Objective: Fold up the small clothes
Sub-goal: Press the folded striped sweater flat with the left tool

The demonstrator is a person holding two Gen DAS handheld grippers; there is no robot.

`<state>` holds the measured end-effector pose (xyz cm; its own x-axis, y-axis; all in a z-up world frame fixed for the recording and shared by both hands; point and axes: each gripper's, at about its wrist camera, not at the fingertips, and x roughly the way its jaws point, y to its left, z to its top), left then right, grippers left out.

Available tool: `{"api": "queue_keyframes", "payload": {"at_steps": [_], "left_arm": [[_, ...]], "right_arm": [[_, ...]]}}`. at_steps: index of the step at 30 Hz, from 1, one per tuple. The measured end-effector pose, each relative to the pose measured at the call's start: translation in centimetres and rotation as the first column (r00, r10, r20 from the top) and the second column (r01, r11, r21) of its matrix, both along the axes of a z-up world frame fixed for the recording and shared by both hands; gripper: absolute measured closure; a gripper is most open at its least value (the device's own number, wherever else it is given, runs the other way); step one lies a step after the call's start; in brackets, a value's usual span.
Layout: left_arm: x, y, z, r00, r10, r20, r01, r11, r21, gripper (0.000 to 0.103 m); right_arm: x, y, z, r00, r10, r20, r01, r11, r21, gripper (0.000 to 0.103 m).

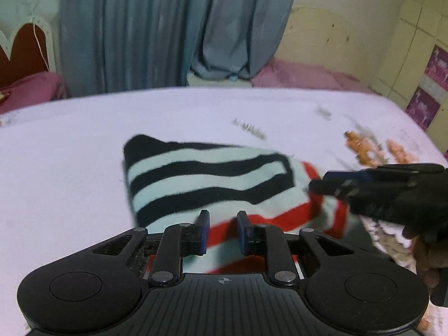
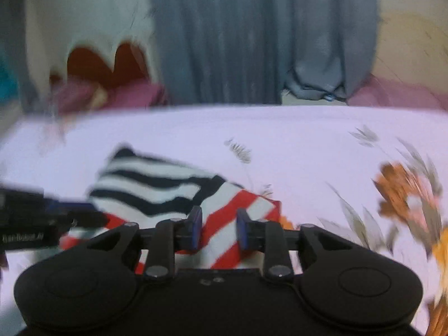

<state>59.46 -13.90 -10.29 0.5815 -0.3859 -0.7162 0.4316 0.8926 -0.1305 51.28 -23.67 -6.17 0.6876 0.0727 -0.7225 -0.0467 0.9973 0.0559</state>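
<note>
A small striped garment (image 1: 210,179), black-and-white at the far end and red-and-white at the near end, lies partly lifted on the pale lilac bed sheet (image 1: 70,168). My left gripper (image 1: 223,224) is shut on its near red-striped edge, with cloth running between the blue pads. The right gripper (image 1: 322,184) comes in from the right and pinches the garment's right corner. In the right wrist view the right gripper (image 2: 219,224) is shut on the red-striped part of the garment (image 2: 156,187). The left gripper (image 2: 98,215) grips the cloth at the left. Both views are motion-blurred.
The sheet (image 2: 280,145) carries an orange and grey floral print (image 2: 406,196) at the right. Grey-blue curtains (image 1: 140,28) hang behind the bed, with pink bedding (image 1: 302,75) and a white-and-red headboard (image 1: 22,53) beyond. A person's hand (image 1: 428,254) holds the right gripper.
</note>
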Motion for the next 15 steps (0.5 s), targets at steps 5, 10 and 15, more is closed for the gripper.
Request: {"api": "queue_keyframes", "payload": {"at_steps": [5, 10, 15], "left_arm": [[0.4, -1.1, -1.6, 0.999, -0.022, -0.046, 0.025, 0.997, 0.066, 0.084], [-2.9, 0.3, 0.7, 0.996, -0.076, 0.037, 0.074, 0.997, 0.031, 0.084], [-7.9, 1.6, 0.7, 0.987, -0.156, 0.039, 0.157, 0.988, -0.008, 0.084]], "right_arm": [[1.7, -1.7, -2.9, 0.993, -0.091, -0.08, 0.089, 0.996, -0.02, 0.086], [-0.9, -2.5, 0.0, 0.995, -0.094, -0.032, 0.095, 0.994, 0.061, 0.082], [-6.6, -2.2, 1.8, 1.0, 0.007, -0.009, -0.006, 0.995, 0.103, 0.083]]}}
